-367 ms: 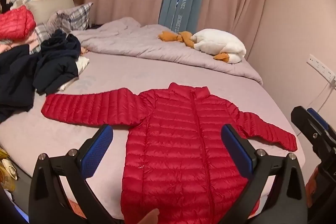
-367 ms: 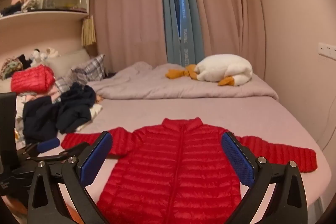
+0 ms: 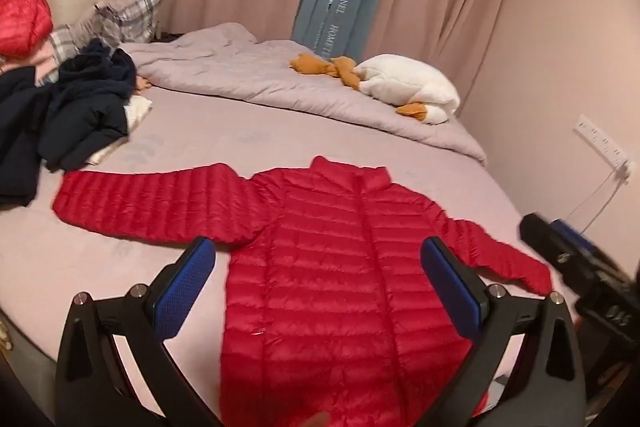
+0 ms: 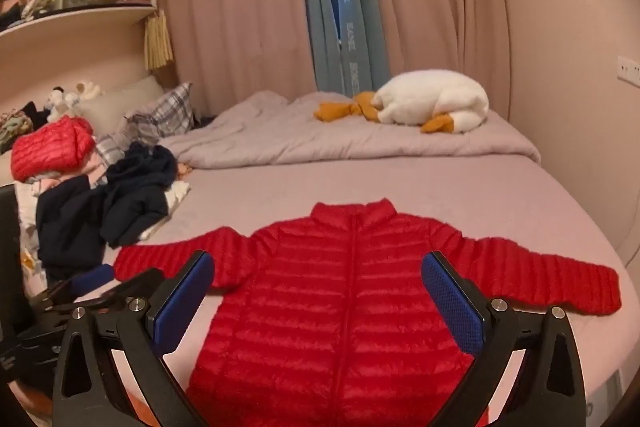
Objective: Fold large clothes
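A red quilted puffer jacket (image 3: pixel 340 267) lies flat and zipped on the pale bed (image 3: pixel 200 131), collar far, both sleeves spread out; it also shows in the right wrist view (image 4: pixel 344 299). My left gripper (image 3: pixel 318 291) is open and empty above the jacket's lower body. My right gripper (image 4: pixel 318 297) is open and empty over the jacket's middle. The right gripper also shows at the right edge of the left wrist view (image 3: pixel 576 259), near the right cuff. The left gripper shows at the lower left of the right wrist view (image 4: pixel 92 283), near the left cuff.
A heap of dark navy clothes (image 3: pixel 68 115) lies left of the jacket. A folded red jacket (image 4: pixel 50 147) sits on a pile at far left. A rumpled grey duvet (image 3: pixel 280 75) and a white plush goose (image 3: pixel 408 89) lie at the back. Wall on the right.
Both grippers have shifted slightly closer over the jacket. The jacket has not moved and both jaws remain open.
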